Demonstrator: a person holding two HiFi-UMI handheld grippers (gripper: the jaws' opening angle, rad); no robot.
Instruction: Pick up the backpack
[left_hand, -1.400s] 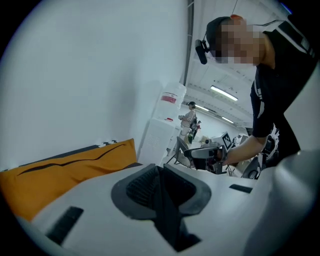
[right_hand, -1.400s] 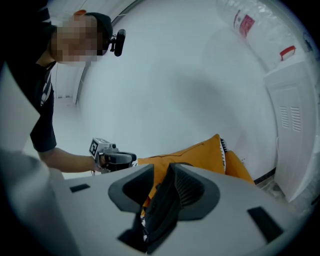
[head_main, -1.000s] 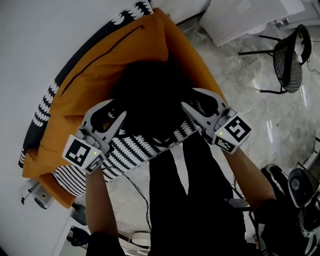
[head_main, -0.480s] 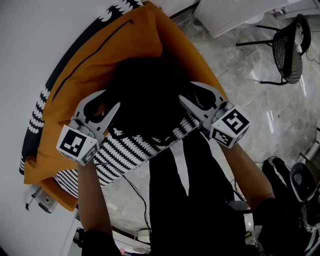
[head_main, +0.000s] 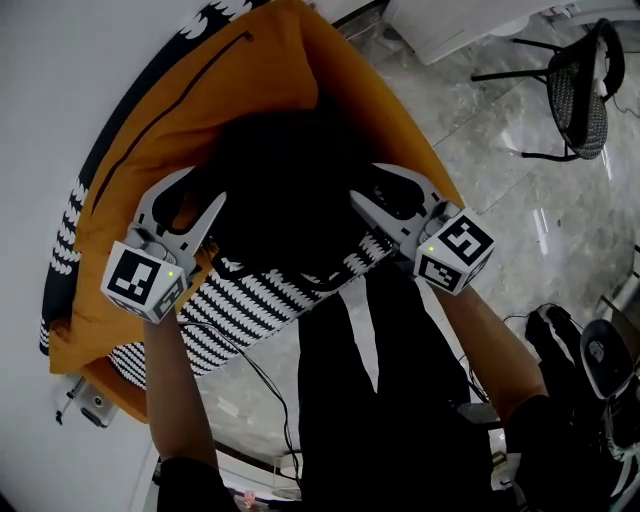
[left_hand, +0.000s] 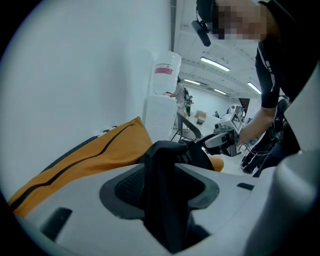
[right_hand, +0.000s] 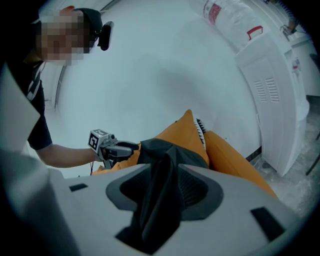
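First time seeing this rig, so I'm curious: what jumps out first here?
A black backpack lies on a bright orange cushion against the white wall, a black-and-white striped pillow at its near edge. The left gripper and right gripper flank the backpack; their jaws have just been opening, each with its black fabric between them.

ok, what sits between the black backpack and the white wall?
The big orange zippered cushion, which the black backpack rests against, and behind it the edge of a black-and-white patterned cushion against the white wall. Head view shows it.
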